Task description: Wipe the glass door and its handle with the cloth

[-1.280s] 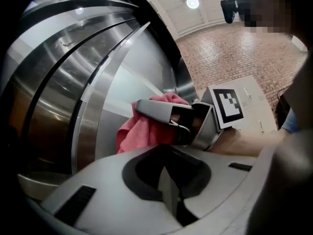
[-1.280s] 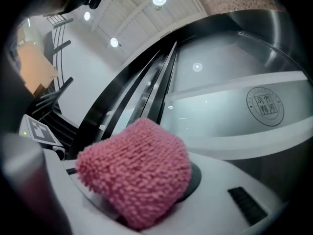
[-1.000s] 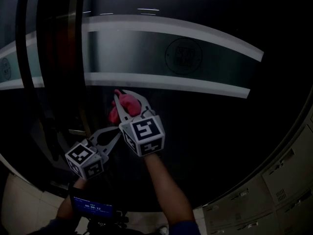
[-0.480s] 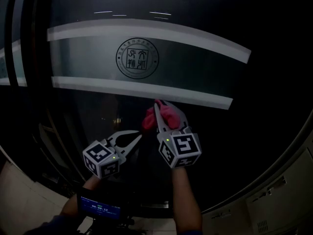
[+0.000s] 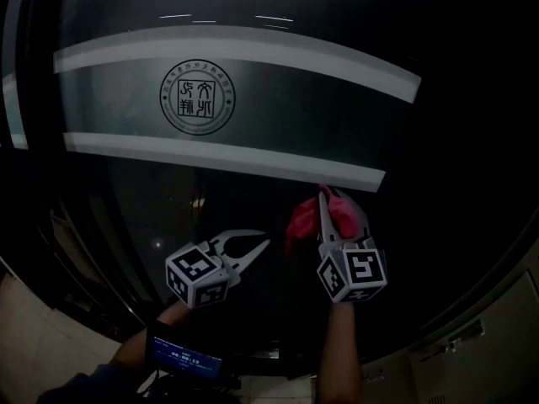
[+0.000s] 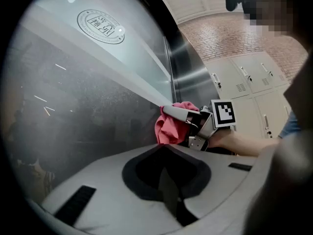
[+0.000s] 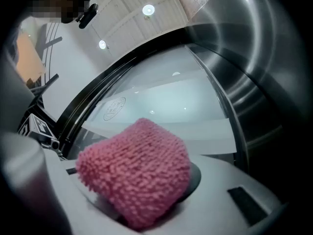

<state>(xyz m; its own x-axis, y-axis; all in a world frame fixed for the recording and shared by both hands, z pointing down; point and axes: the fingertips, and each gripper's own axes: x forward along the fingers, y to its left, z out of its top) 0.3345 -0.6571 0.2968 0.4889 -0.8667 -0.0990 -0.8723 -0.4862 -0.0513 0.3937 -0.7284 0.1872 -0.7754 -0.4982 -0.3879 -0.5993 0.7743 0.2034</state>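
A: Two hand-held grippers are up in front of the glass door, one in each hand. Take the right one first.

B: The right hand-held gripper is clamped on one pink cloth. Its own view shows the nubbly wad filling the space between the jaws, bunched into a thick block.

A: And where's that cloth on the door?

B: On the dark pane just under the lower frosted band, towards that band's right end. From the left gripper view it looks pressed to the glass.

A: So two bands?

B: Two, the upper band and the lower one, with one round seal between them, off to the left.

A: And the left hand-held gripper?

B: Low and left of the cloth, apart from it, tips pointing toward it. Its jaws are closed together with nothing in them, and I can't tell whether they touch the glass.

A: Marker cubes?

B: Two, one per gripper: left cube, right cube.

A: Anything else?

B: Pale lockers at lower right and a brushed metal frame beside the pane. There are two round ceiling lights in the right gripper view, and one small lit screen at the bottom edge.
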